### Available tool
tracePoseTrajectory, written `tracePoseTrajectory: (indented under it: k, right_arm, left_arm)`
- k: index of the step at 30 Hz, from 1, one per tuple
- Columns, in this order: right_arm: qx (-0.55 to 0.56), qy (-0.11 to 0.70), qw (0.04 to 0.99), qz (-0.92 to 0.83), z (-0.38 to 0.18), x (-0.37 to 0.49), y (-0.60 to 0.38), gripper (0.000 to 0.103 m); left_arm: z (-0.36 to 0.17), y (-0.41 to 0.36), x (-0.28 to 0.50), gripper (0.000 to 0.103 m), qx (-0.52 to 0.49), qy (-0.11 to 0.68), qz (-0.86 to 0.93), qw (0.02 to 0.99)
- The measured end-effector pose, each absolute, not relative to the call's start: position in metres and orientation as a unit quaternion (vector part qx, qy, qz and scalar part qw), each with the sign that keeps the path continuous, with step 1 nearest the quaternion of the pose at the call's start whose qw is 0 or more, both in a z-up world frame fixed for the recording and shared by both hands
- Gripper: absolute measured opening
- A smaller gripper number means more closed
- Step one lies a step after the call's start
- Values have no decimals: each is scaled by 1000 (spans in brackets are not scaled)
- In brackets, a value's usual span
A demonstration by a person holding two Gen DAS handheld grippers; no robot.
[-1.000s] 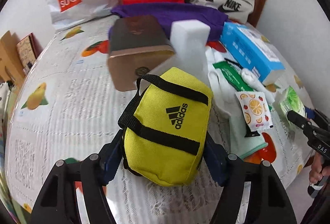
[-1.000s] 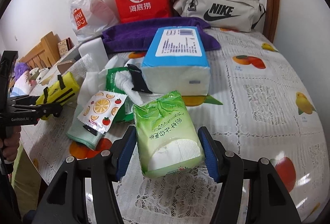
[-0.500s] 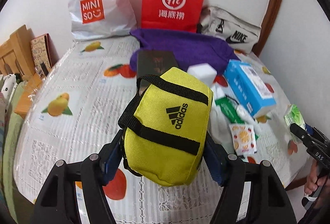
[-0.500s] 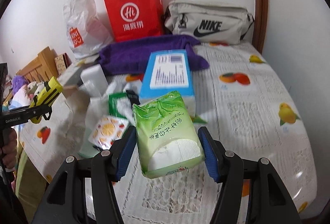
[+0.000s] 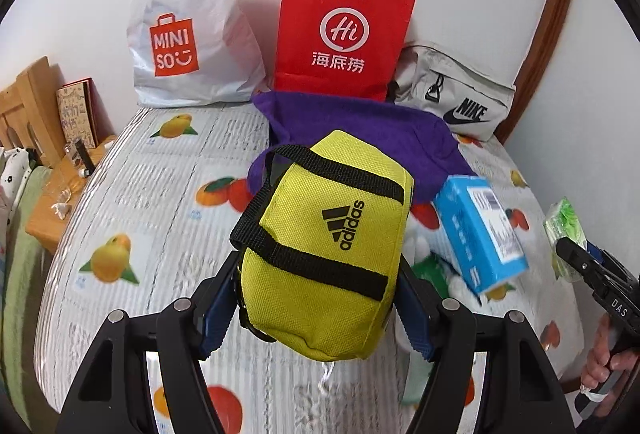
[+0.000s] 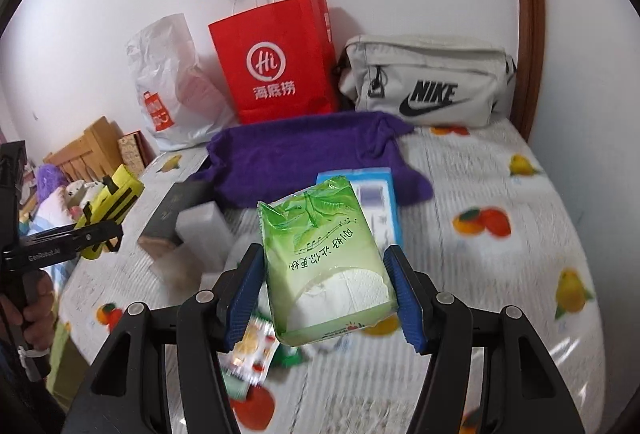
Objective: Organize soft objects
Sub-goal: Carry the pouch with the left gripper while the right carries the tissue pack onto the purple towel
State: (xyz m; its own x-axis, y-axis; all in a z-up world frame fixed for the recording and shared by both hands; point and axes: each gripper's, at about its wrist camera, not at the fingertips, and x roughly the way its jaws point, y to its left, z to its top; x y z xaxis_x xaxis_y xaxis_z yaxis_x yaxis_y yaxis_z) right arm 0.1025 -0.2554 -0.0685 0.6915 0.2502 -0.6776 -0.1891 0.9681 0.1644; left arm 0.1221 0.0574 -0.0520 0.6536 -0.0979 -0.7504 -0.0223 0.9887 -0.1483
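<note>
Both tools have risen since the earlier frames, so more of the fruit-print bed [image 5: 132, 194] shows. Three bags stand behind the purple towel [image 6: 304, 154]. In front of it, the left tool [image 5: 320, 302] clamps one yellow fabric pouch [image 5: 324, 254] with black straps; the right tool [image 6: 326, 294] clamps one green plastic tissue pack [image 6: 324, 258].

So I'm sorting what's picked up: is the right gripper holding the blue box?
No, the right gripper is clamped on a green tissue pack; the blue box lies behind it.
</note>
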Motion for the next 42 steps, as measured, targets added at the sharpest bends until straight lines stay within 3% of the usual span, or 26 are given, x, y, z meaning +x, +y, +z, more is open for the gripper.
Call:
tracePoseTrajectory:
  k: [21, 42]
  right_arm:
    - [28, 384, 914, 128, -70, 237, -247, 60]
    - [33, 460, 876, 141, -132, 350, -247, 60]
  left_arm:
    - [-56, 59, 246, 69, -75, 434, -10, 898]
    - [-98, 44, 364, 69, -54, 489, 4, 871]
